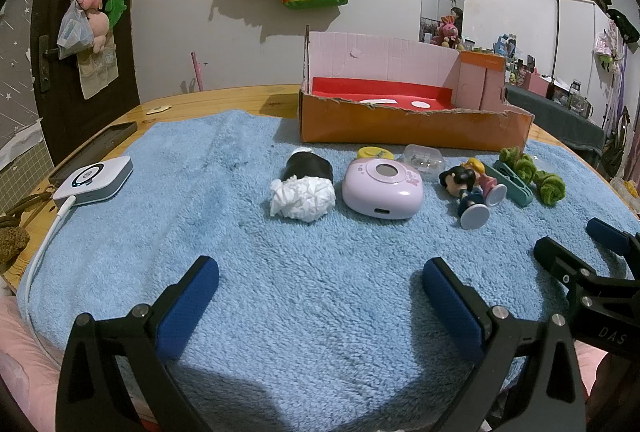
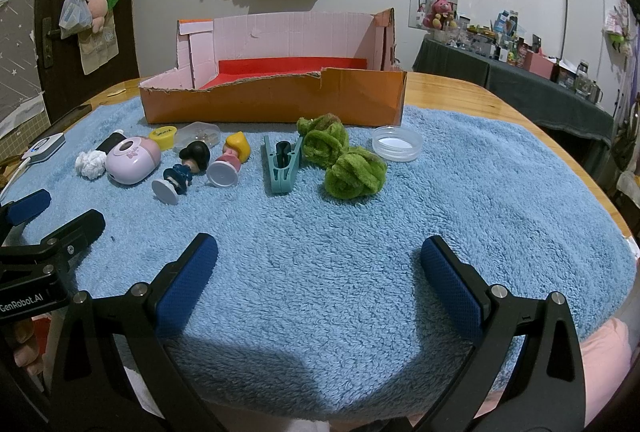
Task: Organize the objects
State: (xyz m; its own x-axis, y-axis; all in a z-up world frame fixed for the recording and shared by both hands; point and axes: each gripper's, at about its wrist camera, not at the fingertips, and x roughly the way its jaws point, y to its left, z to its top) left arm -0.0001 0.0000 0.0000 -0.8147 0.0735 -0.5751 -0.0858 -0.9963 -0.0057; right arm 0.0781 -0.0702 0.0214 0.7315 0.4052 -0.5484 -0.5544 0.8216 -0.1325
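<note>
A row of small objects lies on a blue towel [image 1: 280, 272] in front of an orange cardboard box [image 1: 412, 128] with a red floor. From the left: a black roll with crumpled white paper [image 1: 304, 196], a pink toy camera [image 1: 382, 188], a yellow cap [image 1: 374, 153], a clear case [image 1: 424, 158], two figurines [image 1: 470, 188], a teal clip [image 2: 282, 162], two green fuzzy balls [image 2: 354, 174] and a clear lid [image 2: 397, 143]. My left gripper [image 1: 320, 284] is open and empty, near the towel's front. My right gripper [image 2: 320, 264] is open and empty beside it.
A white charger with a cable [image 1: 94, 180] and a dark phone [image 1: 104, 142] lie at the towel's left edge on the wooden table [image 2: 480, 96]. Bags and toys hang on the wall behind. A cluttered side table [image 2: 540, 68] stands at the right.
</note>
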